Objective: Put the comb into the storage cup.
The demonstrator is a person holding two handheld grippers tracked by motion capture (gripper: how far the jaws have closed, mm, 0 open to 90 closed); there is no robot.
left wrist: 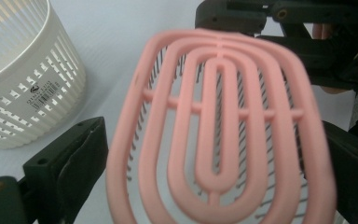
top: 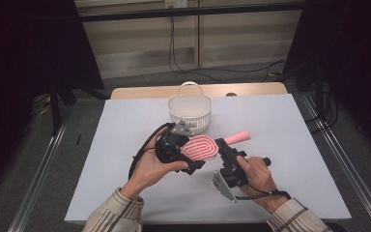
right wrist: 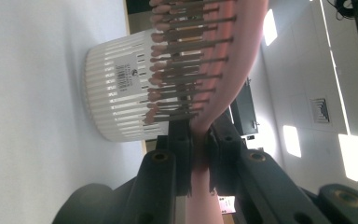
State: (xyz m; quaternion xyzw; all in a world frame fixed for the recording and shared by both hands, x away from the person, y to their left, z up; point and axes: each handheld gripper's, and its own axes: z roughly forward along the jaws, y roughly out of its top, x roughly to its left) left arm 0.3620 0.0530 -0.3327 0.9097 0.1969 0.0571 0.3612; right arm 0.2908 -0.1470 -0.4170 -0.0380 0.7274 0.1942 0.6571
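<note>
1. At the left of the high view we see the left hand (top: 149, 166) holding the left gripper (top: 186, 154) above the white desk (top: 116, 159), with its black cable looping out to the left.
2. In the left gripper view its jaws stand wide apart, one at each side of the pink hairbrush (left wrist: 219, 135). They look released, and we see no contact with the brush's ringed head.
3. The brush head hangs in the air between the two grippers, just in front of the basket. Its open back faces up and its bristles point down toward the desk.
4. The white slotted basket (top: 190, 112) stands upright on the desk just behind the left gripper, with its loop handle on the far side. A small label shows on its wall in both gripper views.
5. The pink handle sticks out to the right and away from us, past the right gripper (top: 224, 151).
6. In the right gripper view the jaws are clenched on the brush's neck, just below the bristles (right wrist: 182, 70).
7. At the right, the right hand (top: 256, 176) grips that tool, and plaid sleeves come in from the bottom edge.
</note>
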